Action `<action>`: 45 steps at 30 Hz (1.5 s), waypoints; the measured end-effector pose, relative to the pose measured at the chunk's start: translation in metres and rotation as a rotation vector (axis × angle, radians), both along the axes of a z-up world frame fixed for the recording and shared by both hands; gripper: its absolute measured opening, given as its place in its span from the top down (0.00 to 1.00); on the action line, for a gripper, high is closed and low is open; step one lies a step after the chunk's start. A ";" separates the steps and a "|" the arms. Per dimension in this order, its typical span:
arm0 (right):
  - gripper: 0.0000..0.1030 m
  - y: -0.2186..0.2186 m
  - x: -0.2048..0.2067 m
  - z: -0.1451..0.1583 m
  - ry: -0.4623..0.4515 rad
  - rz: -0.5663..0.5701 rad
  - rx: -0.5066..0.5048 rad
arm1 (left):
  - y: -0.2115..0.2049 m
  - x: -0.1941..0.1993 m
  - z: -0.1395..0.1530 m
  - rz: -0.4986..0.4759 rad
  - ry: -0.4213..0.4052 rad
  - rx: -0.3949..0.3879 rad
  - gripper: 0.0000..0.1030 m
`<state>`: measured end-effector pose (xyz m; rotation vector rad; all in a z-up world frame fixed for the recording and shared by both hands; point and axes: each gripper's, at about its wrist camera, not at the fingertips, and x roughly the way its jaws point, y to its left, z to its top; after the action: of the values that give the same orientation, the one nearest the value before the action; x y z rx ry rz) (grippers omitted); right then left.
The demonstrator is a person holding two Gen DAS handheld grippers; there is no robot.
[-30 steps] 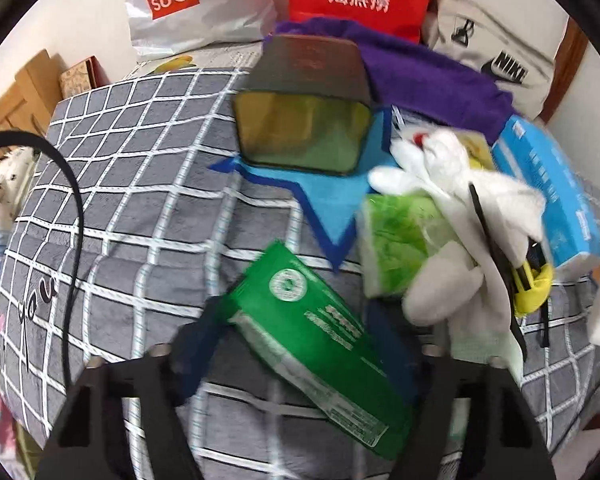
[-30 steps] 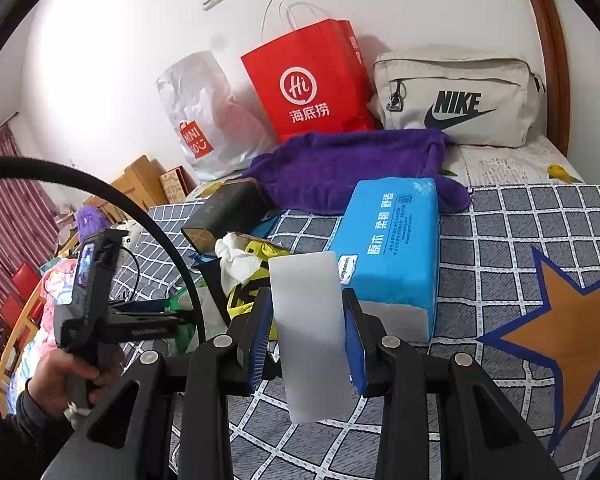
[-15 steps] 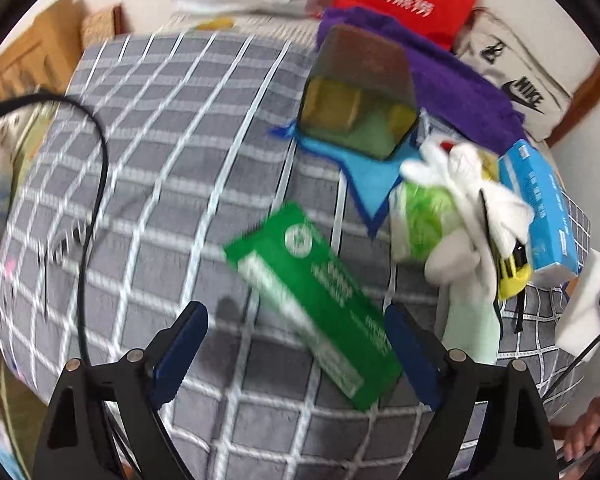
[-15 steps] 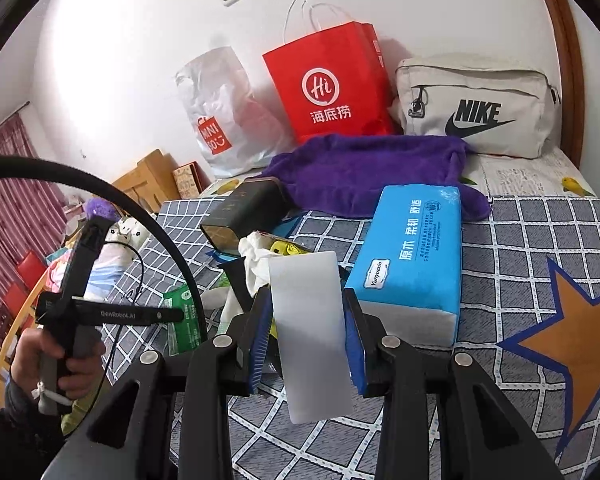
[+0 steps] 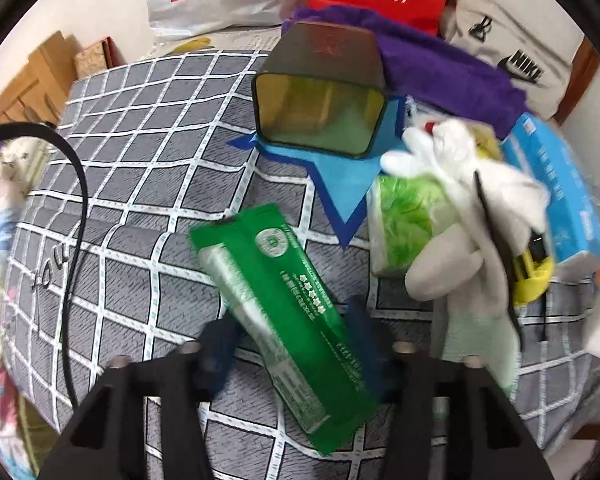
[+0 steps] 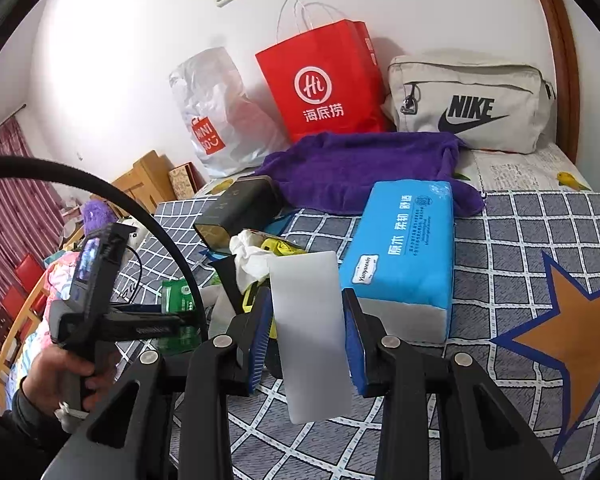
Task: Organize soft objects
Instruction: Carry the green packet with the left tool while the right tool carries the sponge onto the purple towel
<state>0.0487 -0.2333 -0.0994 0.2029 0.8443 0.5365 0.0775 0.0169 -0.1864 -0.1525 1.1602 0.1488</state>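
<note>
**A:** Why is your left hand-held gripper (image 5: 292, 354) so low over the bed (image 5: 148, 184)?

**B:** I am taking the green packet (image 5: 284, 312). It lies flat and askew on the checked cover, so I point down at it and straddle its near end. My jaws have just been closing with the packet between them; the blur hides whether the pads press it yet, though they look right against its edges.

**A:** And the right?

**B:** My right hand-held gripper (image 6: 308, 336) is clamped on a white pack (image 6: 310, 336), held upright off the bed so it stays out of the pile.

**A:** What crowds you?

**B:** Just right of the green packet, 1 heap: a white cloth (image 5: 460, 208) draped over a light-green tissue pack (image 5: 408, 228), something yellow (image 5: 532, 276) beneath, and the blue tissue pack (image 6: 404, 248) beside them. Beyond stands a dark open tin (image 5: 320, 92), lying on its side, mouth toward me, probably where soft things go. A black cable (image 5: 76, 208) loops at my left.
</note>
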 end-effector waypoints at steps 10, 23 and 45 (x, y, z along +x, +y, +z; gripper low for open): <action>0.68 0.011 0.014 0.004 0.005 0.014 -0.029 | 0.047 -0.003 0.015 -0.090 -0.048 -0.161 0.92; 0.68 0.035 0.029 0.020 -0.024 0.051 -0.071 | 0.053 -0.002 0.039 -0.169 -0.094 -0.231 0.95; 0.68 0.018 0.159 0.038 -0.032 -0.064 -0.201 | 0.079 0.123 0.123 -0.250 -0.237 -0.230 0.95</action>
<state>0.2082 -0.2154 -0.0615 0.0367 0.8521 0.3909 0.2010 0.0964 -0.0634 -0.2203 0.9477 -0.2195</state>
